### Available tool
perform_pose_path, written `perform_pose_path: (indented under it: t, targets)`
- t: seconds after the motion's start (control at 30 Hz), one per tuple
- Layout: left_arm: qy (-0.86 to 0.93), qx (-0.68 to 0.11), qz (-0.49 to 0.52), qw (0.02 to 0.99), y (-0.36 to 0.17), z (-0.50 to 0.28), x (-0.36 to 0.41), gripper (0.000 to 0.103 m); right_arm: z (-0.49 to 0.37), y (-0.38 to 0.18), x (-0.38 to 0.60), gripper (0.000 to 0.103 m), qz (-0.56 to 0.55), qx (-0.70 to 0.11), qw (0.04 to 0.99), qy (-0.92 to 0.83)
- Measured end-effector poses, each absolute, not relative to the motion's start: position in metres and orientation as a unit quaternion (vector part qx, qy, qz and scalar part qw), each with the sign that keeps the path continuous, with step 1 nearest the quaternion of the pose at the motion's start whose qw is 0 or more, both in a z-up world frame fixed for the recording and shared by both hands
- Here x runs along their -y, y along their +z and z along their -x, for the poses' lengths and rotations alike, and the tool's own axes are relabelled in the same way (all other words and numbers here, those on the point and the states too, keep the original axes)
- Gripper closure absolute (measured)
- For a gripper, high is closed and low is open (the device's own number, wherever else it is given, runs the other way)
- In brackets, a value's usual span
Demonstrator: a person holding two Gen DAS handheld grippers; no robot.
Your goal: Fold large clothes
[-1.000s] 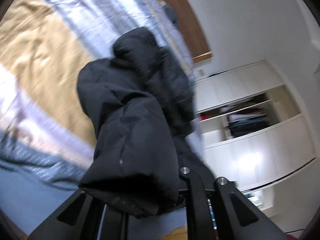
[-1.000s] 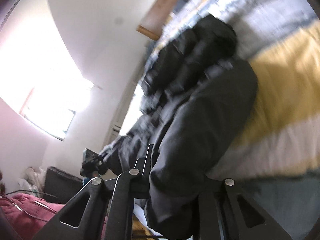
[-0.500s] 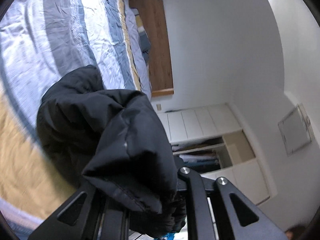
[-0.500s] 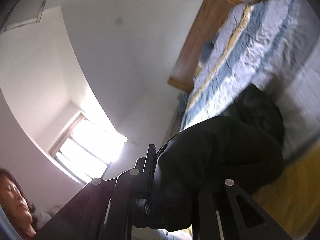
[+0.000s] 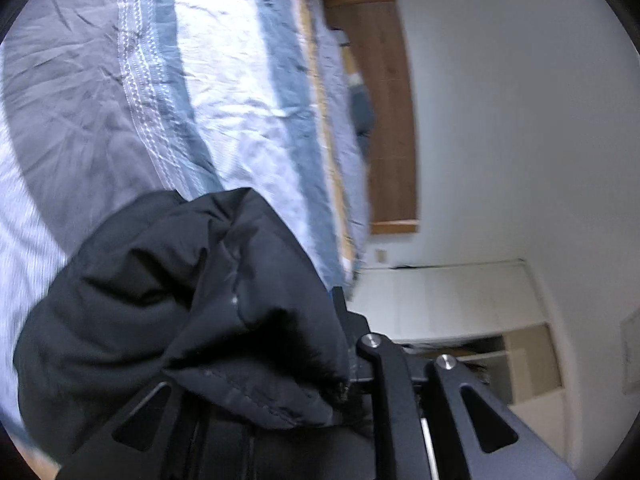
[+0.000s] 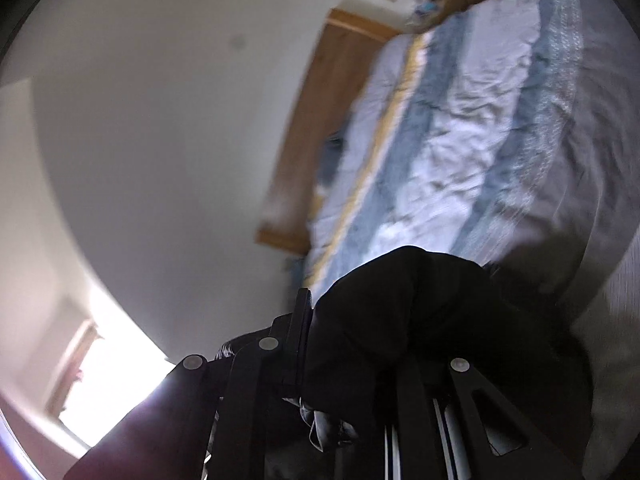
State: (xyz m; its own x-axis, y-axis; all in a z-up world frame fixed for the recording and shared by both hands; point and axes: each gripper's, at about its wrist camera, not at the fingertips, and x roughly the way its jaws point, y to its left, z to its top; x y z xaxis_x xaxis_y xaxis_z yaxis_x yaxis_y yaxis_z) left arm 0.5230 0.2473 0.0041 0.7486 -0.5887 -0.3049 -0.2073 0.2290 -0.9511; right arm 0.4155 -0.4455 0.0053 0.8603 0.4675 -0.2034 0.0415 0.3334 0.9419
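A black padded jacket [image 5: 168,304] bunches over my left gripper [image 5: 320,376], which is shut on its edge; the fabric hides the left finger and covers the lower left of that view. In the right wrist view the same black jacket [image 6: 420,320] is pinched in my right gripper [image 6: 360,364], shut on a thick fold that covers the fingertips. Both grippers hold the jacket up above the striped bed cover [image 5: 224,92], with the rest of the garment hanging out of sight below.
The bed [image 6: 480,132] has blue, white, grey and yellow stripes and a wooden headboard [image 5: 384,104] against a white wall. White wardrobe doors and open shelves [image 5: 460,304] stand beyond the bed. A bright window [image 6: 100,368] lies at the lower left of the right view.
Both grippers swept along the bed toward the headboard, carrying the jacket. The jacket spread on the cover earlier is now gathered close at the fingers, and the yellow band has left view.
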Motion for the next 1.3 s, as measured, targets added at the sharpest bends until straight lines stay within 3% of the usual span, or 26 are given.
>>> perform_pose_path:
  t: [0.3,0.53,0.63,0.67,0.7,0.73,0.77,1.0,1.17,1.3]
  targets:
    - [-0.109,-0.405,0.566,0.71,-0.087,-0.623,-0.237,0.088,-0.514,-0.075,0.444,0.088,-0.526,-0.305,0.794,0.034]
    - [-0.123,-0.432,0.575,0.684,-0.116,-0.65,-0.231,0.085,-0.544,-0.106,0.437,0.085,-0.522,-0.346,0.779,0.015]
    - [-0.135,-0.428,0.585,0.676,-0.109,-0.649,-0.236,0.071,-0.54,-0.104,0.444,0.064,-0.546,-0.339,0.765,0.035]
    - [-0.139,-0.417,0.598,0.67,-0.105,-0.647,-0.238,0.061,-0.538,-0.101,0.448,0.048,-0.557,-0.332,0.76,0.046]
    - [-0.144,-0.405,0.612,0.664,-0.1,-0.644,-0.241,0.056,-0.535,-0.096,0.451,0.025,-0.563,-0.327,0.758,0.052]
    - [-0.148,-0.394,0.621,0.661,-0.095,-0.641,-0.245,0.046,-0.532,-0.088,0.453,0.018,-0.563,-0.32,0.76,0.045]
    - [-0.151,-0.384,0.627,0.661,-0.089,-0.637,-0.249,0.044,-0.529,-0.082,0.457,0.013,-0.563,-0.315,0.763,0.04]
    - [-0.129,-0.336,0.62,0.697,-0.036,-0.602,-0.286,0.043,-0.499,-0.027,0.473,0.013,-0.525,-0.306,0.793,0.046]
    - [-0.091,-0.387,0.472,0.787,0.013,-0.584,-0.252,0.043,-0.487,0.016,0.432,0.013,-0.437,-0.32,0.836,0.085]
    - [-0.112,-0.42,0.352,0.829,0.036,-0.576,-0.176,0.043,-0.489,0.036,0.37,0.014,-0.343,-0.349,0.864,0.113]
